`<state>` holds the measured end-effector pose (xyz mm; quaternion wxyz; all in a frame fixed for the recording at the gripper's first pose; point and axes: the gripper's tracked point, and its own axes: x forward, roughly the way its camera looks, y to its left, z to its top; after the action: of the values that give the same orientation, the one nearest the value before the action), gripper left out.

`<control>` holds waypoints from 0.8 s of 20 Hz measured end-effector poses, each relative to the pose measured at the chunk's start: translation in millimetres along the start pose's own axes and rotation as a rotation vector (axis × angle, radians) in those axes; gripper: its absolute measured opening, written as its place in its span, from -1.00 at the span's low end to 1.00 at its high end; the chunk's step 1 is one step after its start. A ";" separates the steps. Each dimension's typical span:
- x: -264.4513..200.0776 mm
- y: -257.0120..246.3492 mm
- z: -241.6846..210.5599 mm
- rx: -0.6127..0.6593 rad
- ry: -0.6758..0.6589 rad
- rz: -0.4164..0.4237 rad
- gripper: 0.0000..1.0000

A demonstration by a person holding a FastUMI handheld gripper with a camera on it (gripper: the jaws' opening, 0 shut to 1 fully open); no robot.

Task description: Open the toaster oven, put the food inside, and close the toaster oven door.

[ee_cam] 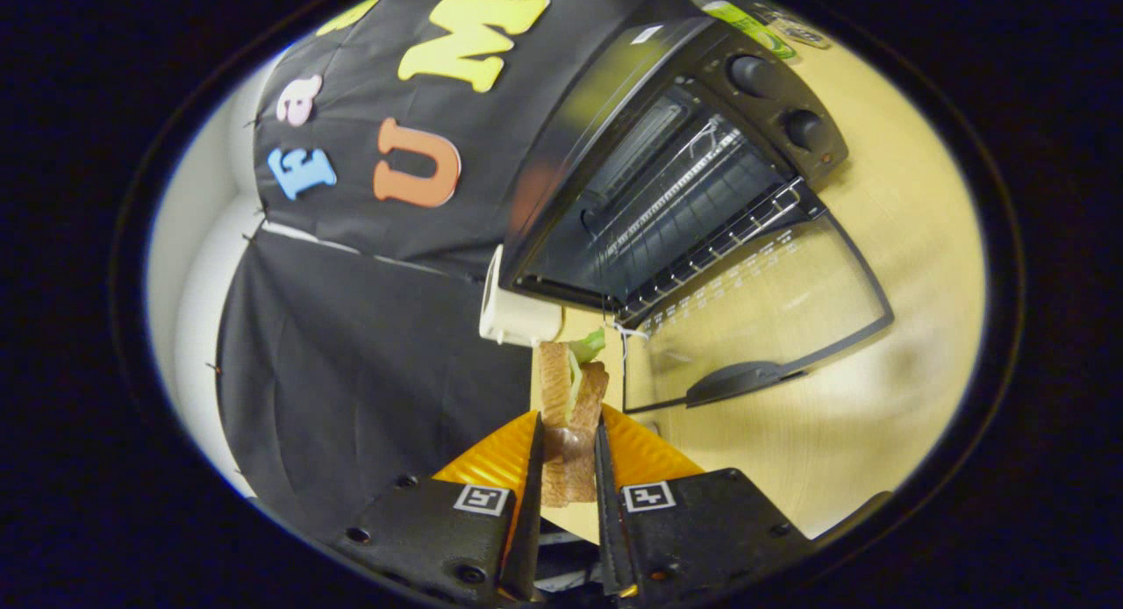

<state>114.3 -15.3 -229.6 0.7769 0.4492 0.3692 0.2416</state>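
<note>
Gripper (pixel 568 455) clamped on a layered bread sandwich (pixel 572 407) with leafy lettuce, boxy black toaster oven (pixel 702 153) beyond, glass door (pixel 763 302) open flat, wire rack (pixel 719 232) inside, pale wooden table (pixel 895 390)

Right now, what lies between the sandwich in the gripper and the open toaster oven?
In the gripper view, only a bare strip of table separates the sandwich, held in the gripper, from the toaster oven. A white box stands beside it.

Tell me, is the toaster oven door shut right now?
No, the glass door hangs open from the toaster oven, and the gripper holds the sandwich.
</note>
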 end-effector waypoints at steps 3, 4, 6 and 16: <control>4.9 -12.9 43.8 0.105 -0.176 0.049 -0.33; 7.5 -14.1 56.8 0.136 -0.225 0.074 -0.33; 19.6 -14.4 74.4 0.163 -0.289 0.119 -0.33; 95.2 -27.7 143.9 0.143 -0.525 0.081 -0.33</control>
<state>287.4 -36.0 -241.2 0.8020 0.5645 0.1528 0.1211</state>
